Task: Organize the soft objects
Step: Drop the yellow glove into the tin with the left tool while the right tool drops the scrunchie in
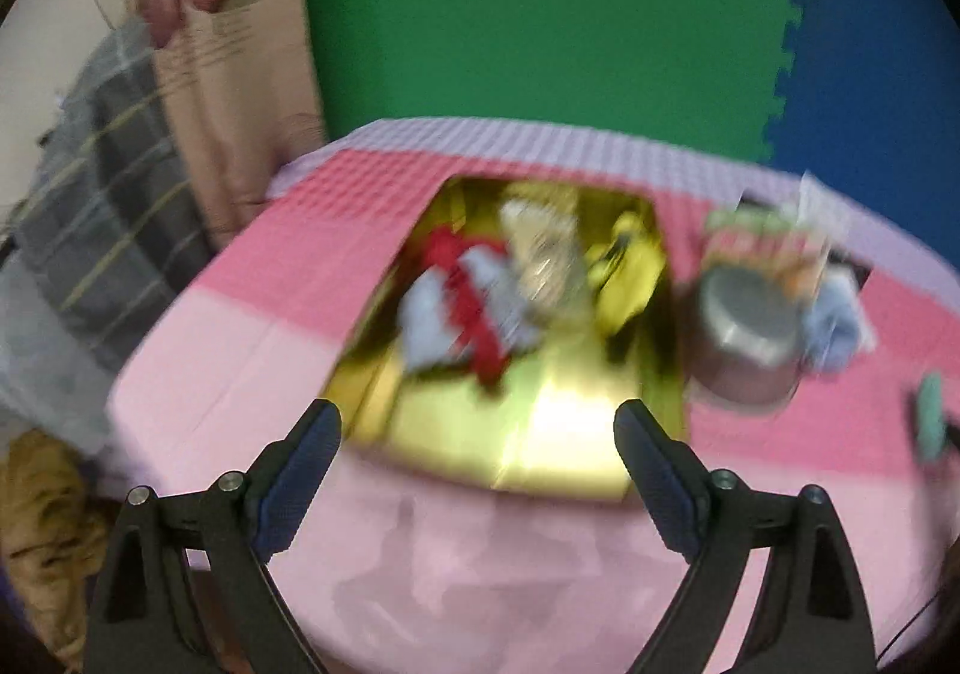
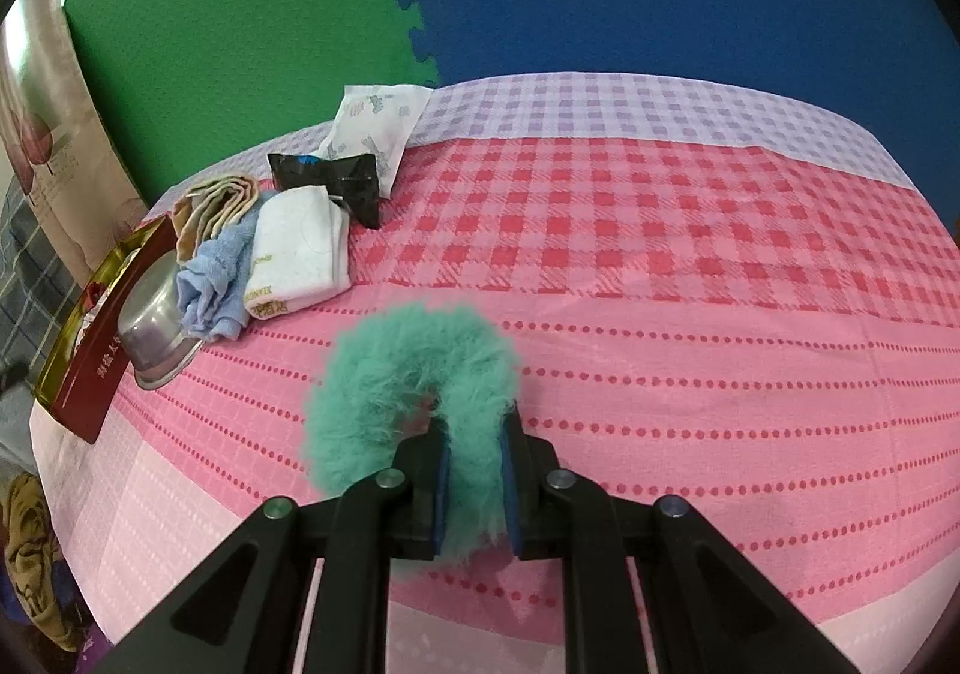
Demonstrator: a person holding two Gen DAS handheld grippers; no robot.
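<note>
Left wrist view. Blurred throughout. Left gripper with fingers wide, nothing between them. Just beyond the tips: gold box, open, on the pink checked cloth. Inside the box, toward its far end: red piece, pale blue pieces, something yellow; too smeared to name further. Right of the box, near its wall: upturned steel bowl, with a blue towel on the bowl's far right side. A bit of teal at the right edge, well right of the box.

Right wrist view. Sharp. Right gripper pinched tight on one arm of the teal fur ring, which arches away from the fingers over the cloth; whether it rests on the cloth or is lifted clear I cannot tell. The box stands far to the ring's left at the cloth's edge, red outside. Against the box: the bowl; then the towel, a folded beige cloth, a white sock. Beyond the sock, away from the box: black packet, white pouch.

Judgement: the ring looks bound for the box. To do it well: lift it clear of the cloth, carry it left over the bowl and sock pile without snagging, release above the box's bare near end. Keep the empty left gripper out of that path, or send it to the sock.
</note>
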